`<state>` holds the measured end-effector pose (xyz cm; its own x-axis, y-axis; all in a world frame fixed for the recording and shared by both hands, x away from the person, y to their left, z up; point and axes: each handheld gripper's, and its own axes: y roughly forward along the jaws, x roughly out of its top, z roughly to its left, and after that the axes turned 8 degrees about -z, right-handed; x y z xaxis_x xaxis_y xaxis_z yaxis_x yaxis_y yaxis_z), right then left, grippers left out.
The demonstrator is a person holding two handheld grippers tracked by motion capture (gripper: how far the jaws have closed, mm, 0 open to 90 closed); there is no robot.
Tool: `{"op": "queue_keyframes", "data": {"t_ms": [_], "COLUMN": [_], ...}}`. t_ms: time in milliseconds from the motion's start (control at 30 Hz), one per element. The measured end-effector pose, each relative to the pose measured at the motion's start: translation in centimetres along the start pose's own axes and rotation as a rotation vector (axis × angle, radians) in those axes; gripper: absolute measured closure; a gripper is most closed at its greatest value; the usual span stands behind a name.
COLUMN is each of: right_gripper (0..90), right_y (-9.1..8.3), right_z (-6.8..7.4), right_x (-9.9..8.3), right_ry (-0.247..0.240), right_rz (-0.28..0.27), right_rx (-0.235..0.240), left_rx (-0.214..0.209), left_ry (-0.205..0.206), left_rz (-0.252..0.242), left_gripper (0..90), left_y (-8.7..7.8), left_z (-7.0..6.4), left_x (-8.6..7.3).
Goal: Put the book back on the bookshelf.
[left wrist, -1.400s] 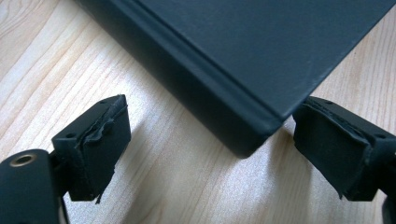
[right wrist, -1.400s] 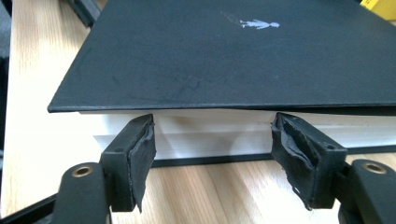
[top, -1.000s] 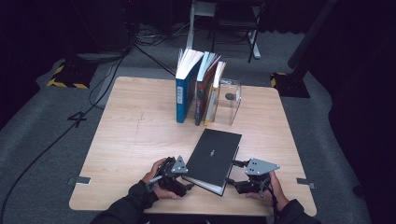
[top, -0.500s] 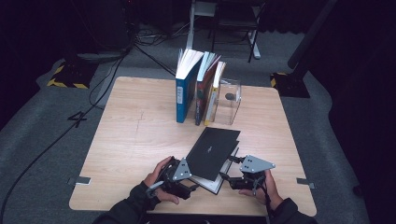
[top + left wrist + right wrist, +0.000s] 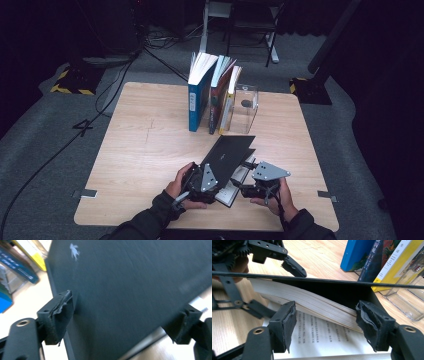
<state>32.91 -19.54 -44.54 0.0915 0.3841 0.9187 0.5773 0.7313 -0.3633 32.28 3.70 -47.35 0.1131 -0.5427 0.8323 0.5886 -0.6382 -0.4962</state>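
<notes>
A black-covered book [image 5: 231, 150] lies near the table's front edge with its cover [image 5: 130, 285] and a block of pages [image 5: 312, 301] tilted up. My left gripper [image 5: 216, 172] is open at the book's left edge. The raised cover runs slantwise between its wide-apart jaws [image 5: 122, 320], with one pad [image 5: 62, 308] at the cover's edge. My right gripper [image 5: 246, 177] is open at the book's right side, its jaws [image 5: 328, 322] spread over a printed page [image 5: 322, 337] and holding nothing. One left finger [image 5: 293, 266] shows above the cover, another below the pages.
Three books [image 5: 212, 95] stand upright at the back middle of the wooden table [image 5: 145, 150], blue at the left, yellow at the right. A clear plastic box [image 5: 245, 107] stands against them on the right. Black cables [image 5: 115, 95] run off the table's left.
The book's cover has risen from flat to steeply tilted. My left gripper moved right and under the cover's edge. The right gripper shifted slightly toward the opened pages.
</notes>
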Motion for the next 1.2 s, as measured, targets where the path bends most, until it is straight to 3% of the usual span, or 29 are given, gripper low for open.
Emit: {"op": "queue_keyframes", "data": {"t_ms": [100, 233, 267, 333, 500, 567, 733, 867, 967, 1200], "right_gripper": [32.9, 32.8, 33.6, 37.6, 35.5, 35.0, 35.1, 35.2, 35.3, 35.6], "right_y": [0.1, 0.2, 0.0, -0.3, -1.5, -2.1, -3.0, -3.4, -3.6, -3.3], "right_z": [0.0, -0.1, -0.4, -0.7, -2.1, -2.8, -4.3, -5.4, -6.1, -6.5], "right_x": [0.2, 0.4, 0.3, 0.3, 0.1, -0.2, -1.1, -2.1, -2.7, -3.8], "right_ry": [0.000, 0.004, 0.014, 0.021, 0.046, 0.045, 0.057, 0.060, 0.090, 0.085], "right_rz": [0.000, 0.002, 0.002, -0.013, -0.027, -0.027, 0.006, 0.030, 0.039, 0.062], "right_rx": [-0.002, -0.003, 0.003, -0.002, -0.006, -0.028, -0.068, -0.100, -0.101, -0.114], "left_rx": [0.019, 0.005, -0.004, 0.008, 0.010, 0.010, 0.004, -0.005, -0.006, -0.079], "left_ry": [-0.032, -0.057, -0.087, -0.073, -0.043, -0.035, -0.020, -0.050, -0.067, -0.142], "left_rz": [-0.030, -0.050, -0.064, -0.065, -0.072, -0.080, -0.092, -0.113, -0.125, -0.164], "left_gripper": [28.0, 29.6, 29.7, 32.5, 41.1, 43.4, 52.4, 57.5, 60.5, 63.2], "left_y": [0.3, 0.4, 0.4, 0.4, 0.0, -0.1, -0.4, -0.7, -1.4, -4.0], "left_z": [0.3, 0.7, 1.0, 1.1, 1.3, 1.6, 2.4, 3.2, 3.5, 4.5], "left_x": [0.4, 0.7, 0.7, 0.8, 1.0, 1.2, 1.6, 1.6, 1.4, 0.0]}}
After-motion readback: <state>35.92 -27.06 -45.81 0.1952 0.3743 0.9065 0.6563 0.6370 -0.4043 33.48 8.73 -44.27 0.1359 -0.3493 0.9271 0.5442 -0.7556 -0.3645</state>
